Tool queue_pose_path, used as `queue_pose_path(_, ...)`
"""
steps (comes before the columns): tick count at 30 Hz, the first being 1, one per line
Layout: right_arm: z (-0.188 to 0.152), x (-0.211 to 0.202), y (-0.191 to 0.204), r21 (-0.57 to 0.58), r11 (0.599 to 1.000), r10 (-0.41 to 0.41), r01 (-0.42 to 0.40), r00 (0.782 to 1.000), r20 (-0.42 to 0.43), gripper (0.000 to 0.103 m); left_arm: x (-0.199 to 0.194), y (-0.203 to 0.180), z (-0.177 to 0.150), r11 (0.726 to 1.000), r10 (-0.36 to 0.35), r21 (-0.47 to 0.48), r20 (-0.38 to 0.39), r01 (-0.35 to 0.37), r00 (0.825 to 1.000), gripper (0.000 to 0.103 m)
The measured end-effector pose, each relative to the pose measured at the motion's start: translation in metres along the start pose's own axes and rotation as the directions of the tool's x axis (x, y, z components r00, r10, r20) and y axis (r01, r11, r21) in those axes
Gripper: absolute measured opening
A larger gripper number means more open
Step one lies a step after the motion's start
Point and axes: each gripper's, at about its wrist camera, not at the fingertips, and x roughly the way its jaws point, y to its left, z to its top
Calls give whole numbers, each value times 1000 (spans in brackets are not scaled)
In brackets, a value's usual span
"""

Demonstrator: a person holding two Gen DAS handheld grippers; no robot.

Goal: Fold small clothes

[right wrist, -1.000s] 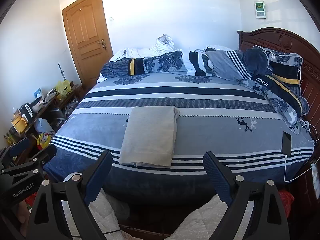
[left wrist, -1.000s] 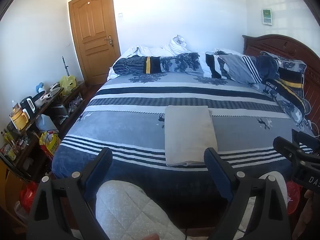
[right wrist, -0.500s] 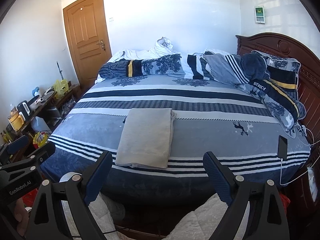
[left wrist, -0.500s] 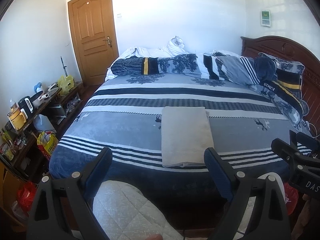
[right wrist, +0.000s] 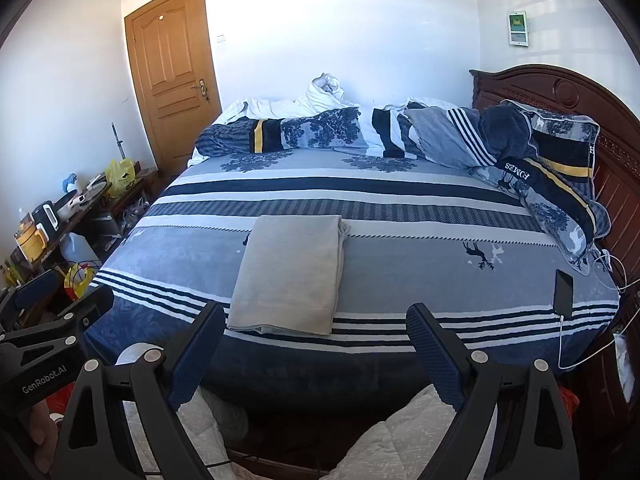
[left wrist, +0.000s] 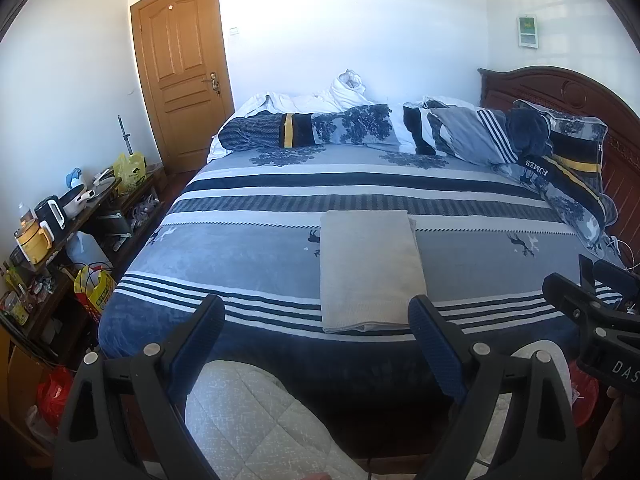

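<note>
Both tools, left tool (left wrist: 316, 320) and right tool (right wrist: 314, 328), are held spread and empty short of the bed (right wrist: 400, 248) edge; the folded beige garment (right wrist: 290, 276) is laid near that edge, with bare bedspread around it.

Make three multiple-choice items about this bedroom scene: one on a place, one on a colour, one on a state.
1. Where does the phone lie?
A. bed's right edge
B. shelf
C. on the cloth

2. What colour is the folded cloth?
A. red
B. beige-grey
C. black

3. How do both grippers stand?
A. shut on the cloth
B. open, empty
C. shut on the phone

Key: 1 A, the phone lies on the bed by its right edge. 2 B, the cloth is beige-grey. 3 B, left gripper and right gripper hold nothing.
</note>
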Motion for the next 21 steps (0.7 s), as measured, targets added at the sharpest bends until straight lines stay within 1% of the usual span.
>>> queue_pose_path(21,-4,6,3,6,1000,-9,9,1000,-22,94,11,7,-5,1000,-9,8,-13,9,1000,92)
